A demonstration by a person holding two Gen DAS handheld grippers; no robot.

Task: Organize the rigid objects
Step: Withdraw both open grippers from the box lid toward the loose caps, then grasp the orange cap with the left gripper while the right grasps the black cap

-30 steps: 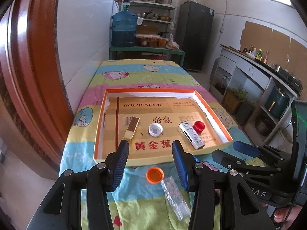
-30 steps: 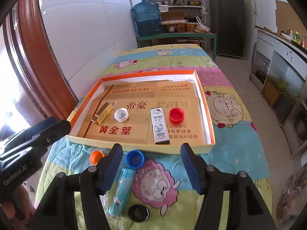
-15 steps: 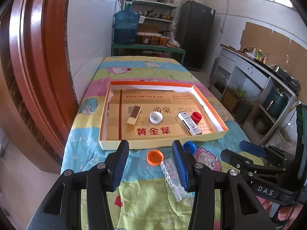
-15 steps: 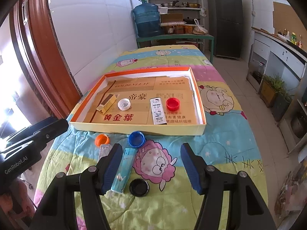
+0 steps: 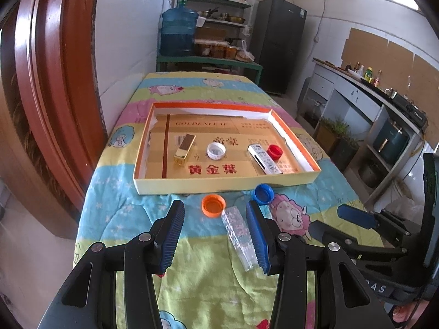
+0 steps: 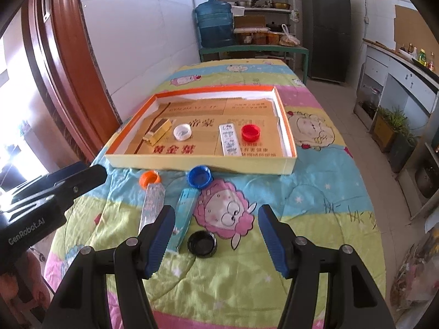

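- Five bottle caps show in the right wrist view: a white cap point(image 6: 182, 131) and a red cap point(image 6: 250, 132) inside the tray point(image 6: 286, 126) at frame centre, an orange cap point(image 6: 149, 178) and a blue cap point(image 6: 199, 176) on the quilt point(image 6: 315, 192) just below the tray's near wall, and a black cap point(image 6: 202, 244) lower centre.
- Four slim boxes: a gold box point(image 6: 159, 132) and a white box point(image 6: 228, 139) in the tray, a clear box point(image 6: 151, 204) touching the orange cap, and a teal box point(image 6: 183, 213) below the blue cap.
- The left gripper point(image 5: 215, 235), jaws apart and empty, straddles the clear box from above; its right finger overlaps that box's edge.
- The right gripper point(image 6: 216, 237), jaws wide and empty, hangs above the black cap, its left finger crossing the teal box.
- The tray's liner reads "GOLDENLEAF" with red Chinese characters; "GenRobot.AI" marks the left gripper at lower left.
- A water jug point(image 6: 214, 24), shelves and a dark fridge point(image 6: 326, 27) fill the top of the frame.
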